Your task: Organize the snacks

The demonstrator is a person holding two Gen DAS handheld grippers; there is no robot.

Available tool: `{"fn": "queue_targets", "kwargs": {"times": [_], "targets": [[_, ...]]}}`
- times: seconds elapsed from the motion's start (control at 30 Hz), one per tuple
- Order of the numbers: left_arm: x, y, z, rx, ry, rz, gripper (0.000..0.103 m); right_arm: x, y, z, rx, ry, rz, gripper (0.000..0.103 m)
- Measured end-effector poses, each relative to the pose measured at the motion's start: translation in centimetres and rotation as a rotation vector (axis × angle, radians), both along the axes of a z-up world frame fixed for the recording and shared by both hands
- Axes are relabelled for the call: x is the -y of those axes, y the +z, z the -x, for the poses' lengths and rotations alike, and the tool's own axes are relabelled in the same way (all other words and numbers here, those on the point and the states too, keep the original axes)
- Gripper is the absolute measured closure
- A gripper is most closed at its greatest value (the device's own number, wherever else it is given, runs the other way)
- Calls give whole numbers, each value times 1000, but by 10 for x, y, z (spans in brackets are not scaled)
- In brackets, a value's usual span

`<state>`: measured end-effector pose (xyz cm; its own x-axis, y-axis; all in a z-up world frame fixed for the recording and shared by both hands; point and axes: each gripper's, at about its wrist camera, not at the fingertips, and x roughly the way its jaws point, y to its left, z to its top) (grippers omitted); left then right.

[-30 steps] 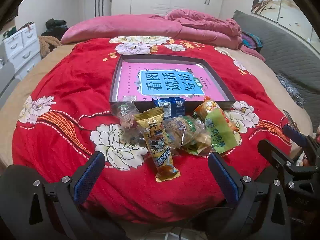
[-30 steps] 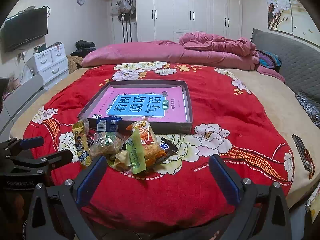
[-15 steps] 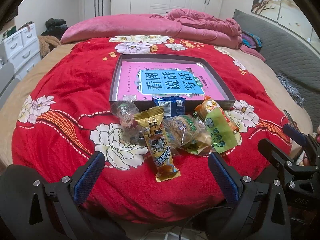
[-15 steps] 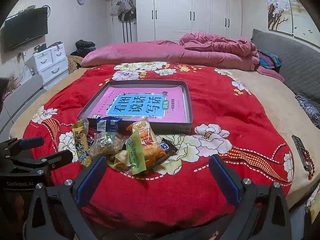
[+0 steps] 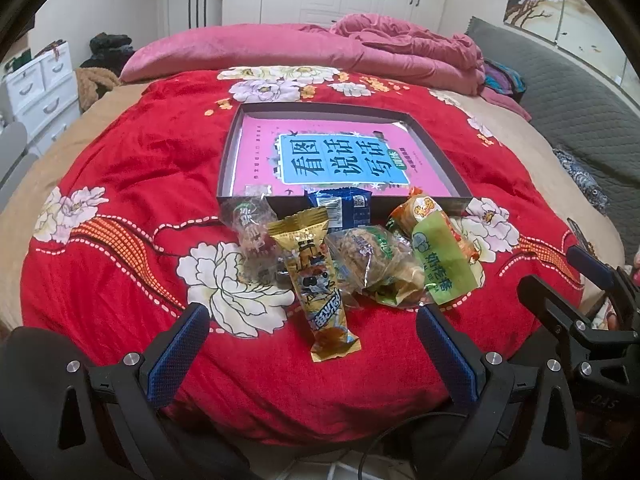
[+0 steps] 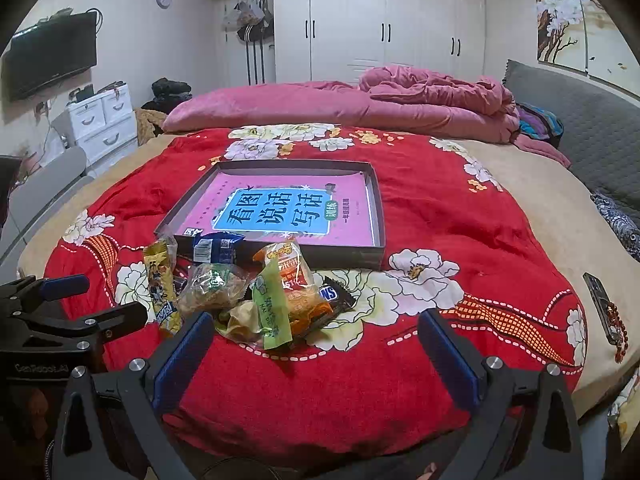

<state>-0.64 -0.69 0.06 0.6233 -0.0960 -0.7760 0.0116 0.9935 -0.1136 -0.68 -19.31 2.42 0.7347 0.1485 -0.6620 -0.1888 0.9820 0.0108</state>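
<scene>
While both grippers hang back at the near edge of the bed (image 5: 120, 168), nothing has been picked up: the left gripper (image 5: 312, 344) and the right gripper (image 6: 316, 352) each have their blue-padded fingers (image 5: 176, 356) spread wide and empty. The snacks lie in a loose heap on the red floral blanket (image 6: 440, 216), just in front of the near wall of a shallow dark tray (image 5: 436, 152) that holds only a pink book (image 5: 340, 156). Nearest the left gripper is a long gold snack packet (image 5: 316, 280); beside it sit a clear bag of biscuits (image 5: 372, 260), a green-labelled packet (image 5: 444, 264) over an orange packet (image 6: 296, 276), a blue packet (image 5: 340, 208) leaning at the tray wall, and a dark chocolate bar (image 6: 334, 294).

By my reading the task is at its very start, with the first reach not yet made. The gold packet looks the easiest first pick, lying clear of the pile at its near end; closing across its narrow width, lifting, and carrying it over the tray wall seems the sensible move. Crinkly wrappers on soft bedding may slip or sink under pressure.
</scene>
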Motion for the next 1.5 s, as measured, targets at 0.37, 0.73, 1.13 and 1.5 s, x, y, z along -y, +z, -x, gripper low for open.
{"fn": "queue_targets", "kwargs": {"times": [0.37, 0.73, 1.13, 1.5], "targets": [[1, -1, -1, -3, 1, 1, 0, -1, 0, 0, 3, 3, 4, 1], [-5, -7, -6, -30, 13, 24, 0, 1, -4, -3, 1, -5, -2, 1], [-11, -18, -15, -73, 28, 46, 0, 3, -7, -9, -6, -8, -7, 1], [-26, -42, -32, -161, 79, 103, 0, 5, -14, -22, -18, -13, -12, 1]]}}
